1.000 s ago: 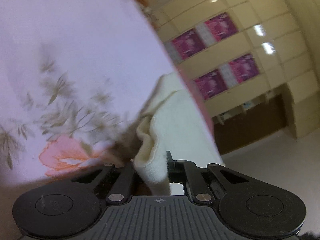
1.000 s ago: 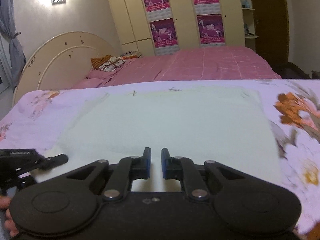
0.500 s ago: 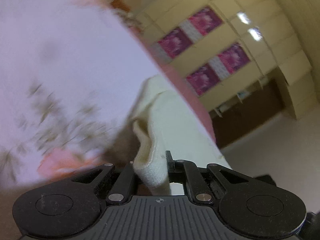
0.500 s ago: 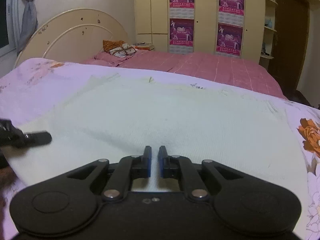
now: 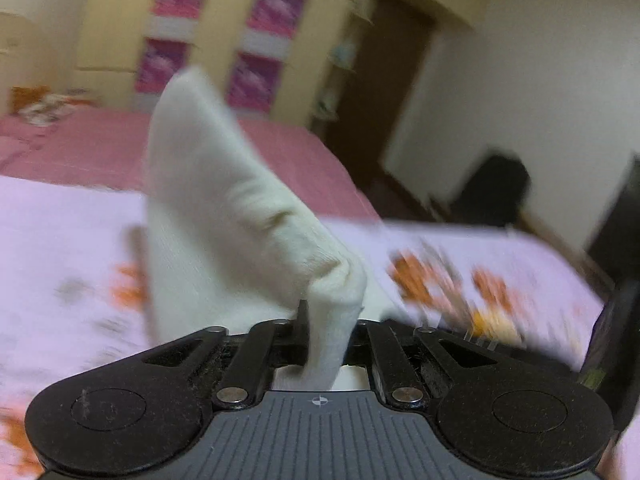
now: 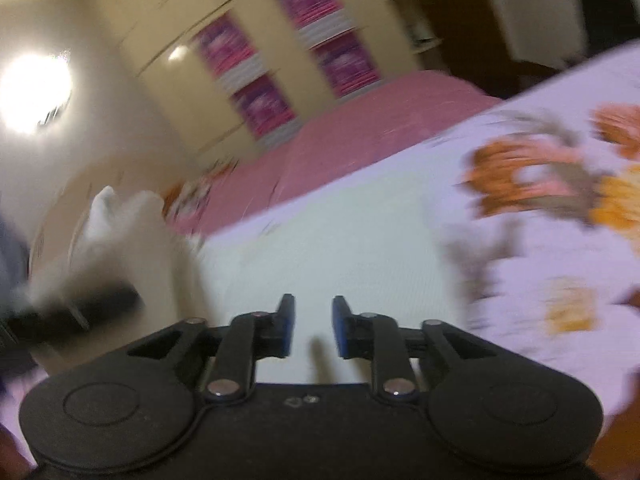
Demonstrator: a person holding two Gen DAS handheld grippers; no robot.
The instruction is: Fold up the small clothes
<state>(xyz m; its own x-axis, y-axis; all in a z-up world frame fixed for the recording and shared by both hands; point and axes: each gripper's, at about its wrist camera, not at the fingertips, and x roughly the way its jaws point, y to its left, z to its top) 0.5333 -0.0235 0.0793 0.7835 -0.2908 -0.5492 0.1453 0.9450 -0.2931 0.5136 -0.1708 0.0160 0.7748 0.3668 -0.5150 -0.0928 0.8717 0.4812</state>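
Note:
A cream knitted cloth (image 5: 224, 216) lies on the floral sheet (image 5: 60, 248). My left gripper (image 5: 329, 320) is shut on one corner of it and holds that corner up, so the fabric rises in a peak ahead of the fingers. In the right wrist view the flat part of the cloth (image 6: 340, 240) spreads ahead of my right gripper (image 6: 313, 326). That gripper's jaws are opening, with a bare gap between the blue pads (image 6: 286, 326). The raised corner (image 6: 120, 220) shows blurred at the left, above the dark left gripper (image 6: 80, 308).
A pink bed (image 5: 80, 148) stands behind the floral sheet. Cream wardrobes with magenta posters (image 6: 256, 80) line the far wall. A dark doorway (image 5: 384, 92) and a dark chair (image 5: 496, 188) are at the right. A bright wall lamp (image 6: 34, 88) glares at the left.
My left gripper rose and rolled, lifting the cloth corner off the sheet. My right gripper swung and tilted, and its jaws went from nearly shut to parted.

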